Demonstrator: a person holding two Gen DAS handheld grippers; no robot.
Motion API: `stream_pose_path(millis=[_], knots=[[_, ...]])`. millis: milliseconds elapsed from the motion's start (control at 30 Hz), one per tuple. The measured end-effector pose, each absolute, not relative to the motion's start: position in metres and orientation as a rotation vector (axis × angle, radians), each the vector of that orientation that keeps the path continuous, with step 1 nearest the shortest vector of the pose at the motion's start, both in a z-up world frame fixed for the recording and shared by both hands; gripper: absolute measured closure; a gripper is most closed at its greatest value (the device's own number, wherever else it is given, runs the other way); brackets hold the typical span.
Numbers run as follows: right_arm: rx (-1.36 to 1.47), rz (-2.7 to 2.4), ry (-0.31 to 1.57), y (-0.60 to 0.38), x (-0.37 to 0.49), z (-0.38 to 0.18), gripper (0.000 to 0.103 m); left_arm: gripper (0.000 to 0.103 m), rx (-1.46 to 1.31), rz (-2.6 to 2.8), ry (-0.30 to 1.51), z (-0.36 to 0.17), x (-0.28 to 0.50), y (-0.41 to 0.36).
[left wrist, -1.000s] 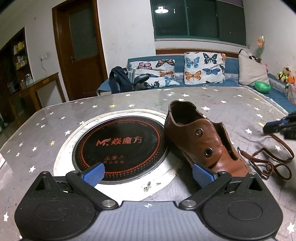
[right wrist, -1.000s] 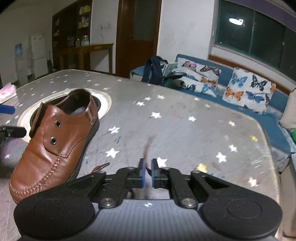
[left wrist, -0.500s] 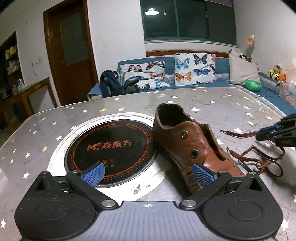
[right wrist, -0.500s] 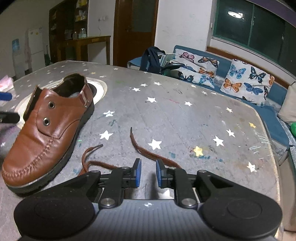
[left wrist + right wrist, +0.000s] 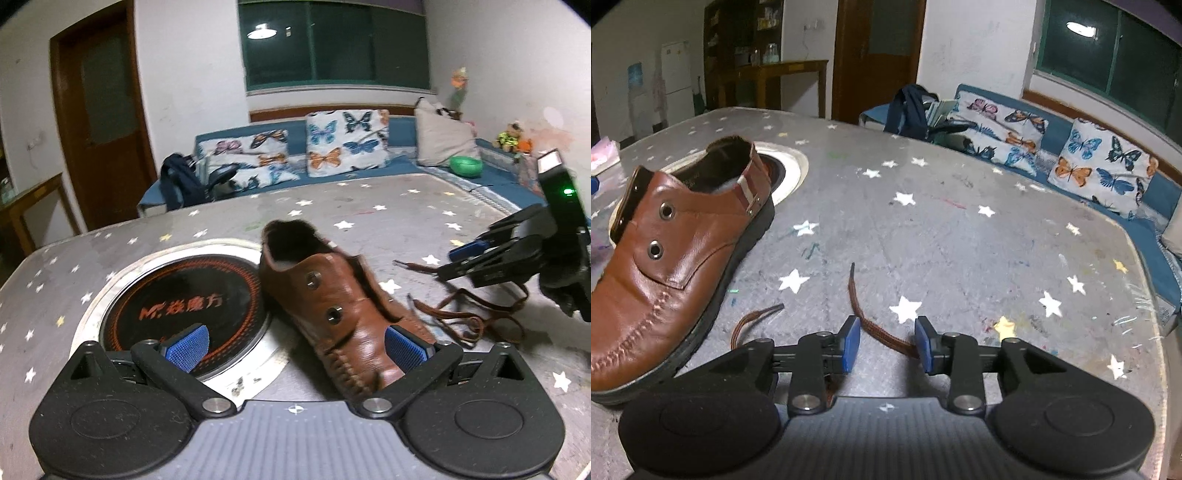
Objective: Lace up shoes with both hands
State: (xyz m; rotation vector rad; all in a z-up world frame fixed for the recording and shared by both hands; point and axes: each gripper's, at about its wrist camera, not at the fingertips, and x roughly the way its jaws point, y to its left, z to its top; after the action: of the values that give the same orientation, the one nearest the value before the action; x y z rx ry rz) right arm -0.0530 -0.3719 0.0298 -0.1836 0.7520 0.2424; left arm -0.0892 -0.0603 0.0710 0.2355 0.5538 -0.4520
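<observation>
Star-speckled table, brown shoe unlaced beside the inset cooktop.

Left gripper (image 5: 293, 341) hangs spread wide at the toe of the leather shoe (image 5: 343, 310), pinching nothing; the brown shoelace (image 5: 875, 328) lies loose on the table (image 5: 960, 236) at the shoe's three o'clock. Right gripper (image 5: 886, 347) has just been opening, its pads now straddling the lace without pressing it. Best to pinch close to the aglet at twelve o'clock, so the tip stays stiff for the lower eyelet (image 5: 655, 250).
</observation>
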Motion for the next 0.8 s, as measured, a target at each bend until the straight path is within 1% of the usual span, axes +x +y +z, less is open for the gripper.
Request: stream_pose_path(millis=[67, 167, 200, 300, 467, 800], knots=[[-0.177, 0.25, 0.759, -0.373, -0.053, 0.029, 0.074, 0.0, 0.245, -0.474, 0.541, 0.073, -0.092, -0.063], [-0.169, 0.272, 0.774, -0.373, -0.055, 0.03, 0.091, 0.0, 0.257, -0.506, 0.533, 0.074, -0.094, -0.067], [-0.18, 0.275, 0.776, -0.372, -0.055, 0.03, 0.092, 0.0, 0.258, -0.516, 0.533, 0.075, -0.095, -0.068], [-0.211, 0.28, 0.78, -0.368, -0.057, 0.031, 0.092, 0.0, 0.265, -0.545, 0.531, 0.076, -0.095, -0.073], [-0.222, 0.283, 0.776, -0.365, -0.052, 0.031, 0.089, 0.0, 0.278, -0.594, 0.544, 0.076, -0.096, -0.081], [-0.203, 0.289, 0.776, -0.363, -0.05, 0.03, 0.09, 0.0, 0.275, -0.64, 0.536, 0.074, -0.102, -0.085]])
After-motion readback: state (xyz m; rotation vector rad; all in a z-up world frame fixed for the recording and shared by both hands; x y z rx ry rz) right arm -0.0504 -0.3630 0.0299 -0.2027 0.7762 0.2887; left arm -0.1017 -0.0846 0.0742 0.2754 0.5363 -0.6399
